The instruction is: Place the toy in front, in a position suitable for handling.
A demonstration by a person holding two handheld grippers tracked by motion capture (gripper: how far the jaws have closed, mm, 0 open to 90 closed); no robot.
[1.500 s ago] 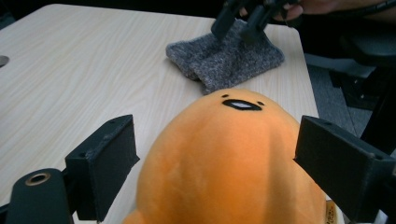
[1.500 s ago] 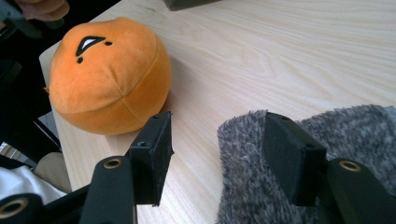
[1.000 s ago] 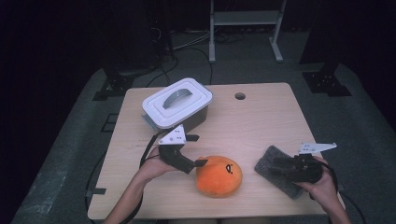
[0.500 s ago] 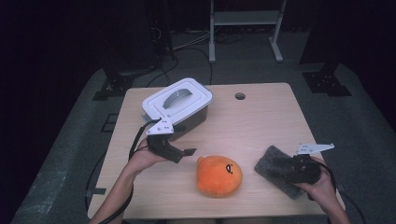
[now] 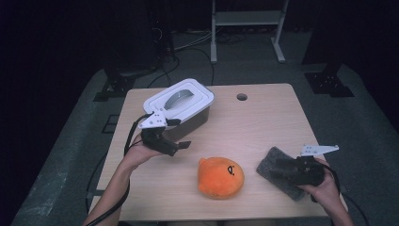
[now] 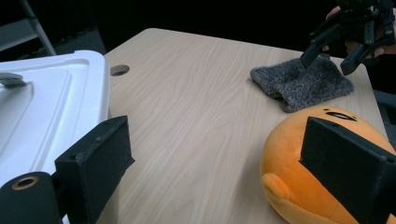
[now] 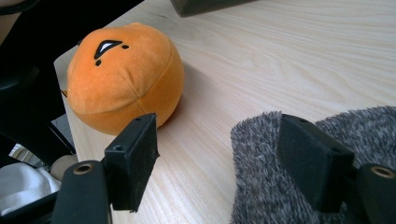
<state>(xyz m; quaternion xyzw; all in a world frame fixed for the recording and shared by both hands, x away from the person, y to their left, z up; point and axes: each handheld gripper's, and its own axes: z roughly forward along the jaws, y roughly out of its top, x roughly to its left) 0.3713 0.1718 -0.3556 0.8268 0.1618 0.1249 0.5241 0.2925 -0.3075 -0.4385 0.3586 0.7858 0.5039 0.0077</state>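
Note:
An orange plush (image 5: 220, 176) with a small face lies near the table's front edge. My left gripper (image 5: 180, 147) hovers to its left, close to the white lidded box (image 5: 181, 101), jaws open and holding nothing. In the left gripper view (image 6: 219, 163) the plush (image 6: 289, 163) sits behind one jaw and the box lid (image 6: 46, 107) lies to the left. My right gripper (image 5: 281, 170) sits over a grey fuzzy cloth (image 5: 282, 172) at the front right. Its jaws (image 7: 223, 161) have just been opening. The cloth's edge (image 7: 261, 177) lies between them, unpressed; the plush (image 7: 121, 74) is beyond.
The wooden table (image 5: 263, 122) has a round cable hole (image 5: 242, 97) near its back edge. A metal stand (image 5: 247, 19) and cables lie on the dark floor behind. My right gripper (image 6: 345, 42) appears far off in the left gripper view.
My left gripper has pulled away from the plush, moving left and back toward the white box. The right hand has stayed over the grey cloth.

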